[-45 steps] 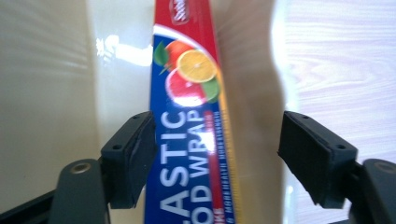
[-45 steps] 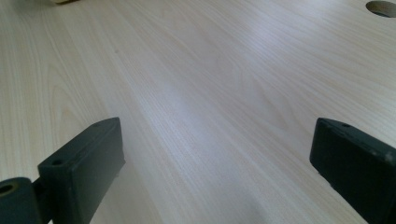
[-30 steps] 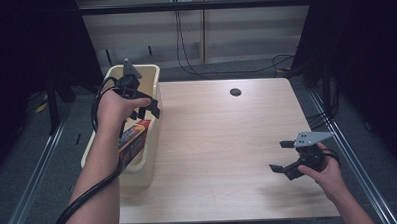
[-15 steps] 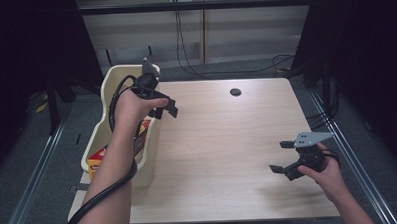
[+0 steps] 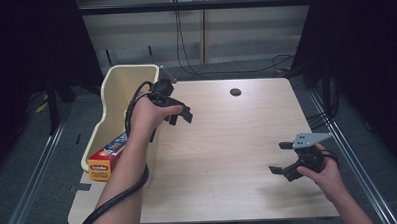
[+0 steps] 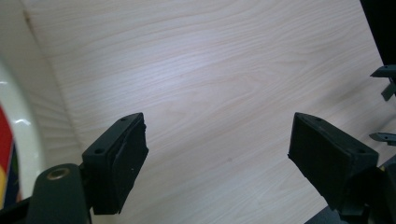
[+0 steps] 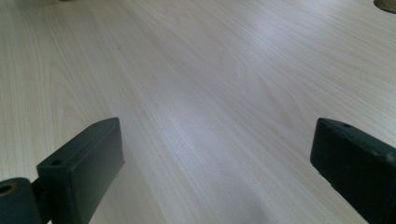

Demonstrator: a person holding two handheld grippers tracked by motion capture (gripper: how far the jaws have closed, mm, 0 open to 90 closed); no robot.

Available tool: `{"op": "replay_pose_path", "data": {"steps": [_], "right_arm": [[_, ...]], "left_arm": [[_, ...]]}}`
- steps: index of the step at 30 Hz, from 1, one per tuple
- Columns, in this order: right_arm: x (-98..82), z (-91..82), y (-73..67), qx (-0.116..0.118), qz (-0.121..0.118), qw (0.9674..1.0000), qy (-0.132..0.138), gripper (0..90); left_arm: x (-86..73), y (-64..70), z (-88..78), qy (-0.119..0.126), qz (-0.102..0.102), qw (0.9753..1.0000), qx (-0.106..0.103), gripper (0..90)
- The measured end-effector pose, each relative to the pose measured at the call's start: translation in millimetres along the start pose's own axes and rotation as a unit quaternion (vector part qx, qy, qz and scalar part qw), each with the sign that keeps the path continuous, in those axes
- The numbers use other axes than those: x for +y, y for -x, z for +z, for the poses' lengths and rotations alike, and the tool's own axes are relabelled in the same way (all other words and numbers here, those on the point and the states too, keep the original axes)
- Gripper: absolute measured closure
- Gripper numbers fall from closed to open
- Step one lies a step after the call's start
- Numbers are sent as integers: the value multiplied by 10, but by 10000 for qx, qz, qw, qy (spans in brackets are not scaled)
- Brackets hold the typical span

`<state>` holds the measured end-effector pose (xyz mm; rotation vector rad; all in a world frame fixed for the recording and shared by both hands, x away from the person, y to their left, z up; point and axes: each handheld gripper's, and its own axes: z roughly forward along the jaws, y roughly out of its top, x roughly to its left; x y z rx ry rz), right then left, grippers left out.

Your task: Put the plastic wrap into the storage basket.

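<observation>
The box [image 5: 107,156] (orange and yellow, printed label) lay in the near end of the cream bin [image 5: 116,87], its front end protruding past the bin's open near edge at about 8 o'clock from the table centre. The bin stood along the left edge of the table [image 5: 227,141], touching it.

My left gripper [image 5: 180,116] was over the table just beside the bin's far end, at roughly 10 o'clock from the table centre, well apart from the box. Its jaws had just been opening and stood released, with nothing between them; in the left gripper view, bare wood grain lay between the two black pads [image 6: 120,158], and the bin's cream wall [image 6: 18,116] curved at the left margin.

My right gripper [image 5: 284,158] was held low over the table near the right front corner, at about 4 o'clock. Its jaws were spread wide and empty; the right gripper view showed bare table surface between the pads [image 7: 88,163].

A dark round hole [image 5: 235,92] sat in the table at 12 o'clock.
</observation>
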<state>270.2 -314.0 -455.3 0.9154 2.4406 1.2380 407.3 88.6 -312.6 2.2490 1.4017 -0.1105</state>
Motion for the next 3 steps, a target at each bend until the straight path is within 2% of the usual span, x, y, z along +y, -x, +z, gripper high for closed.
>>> {"op": "replay_pose_path", "data": {"steps": [3], "right_arm": [[-3, 5, 2, 1, 12, 10000, 0, 23]], "left_arm": [[-6, 16, 39, 8, 32, 10000, -16, 187]]}}
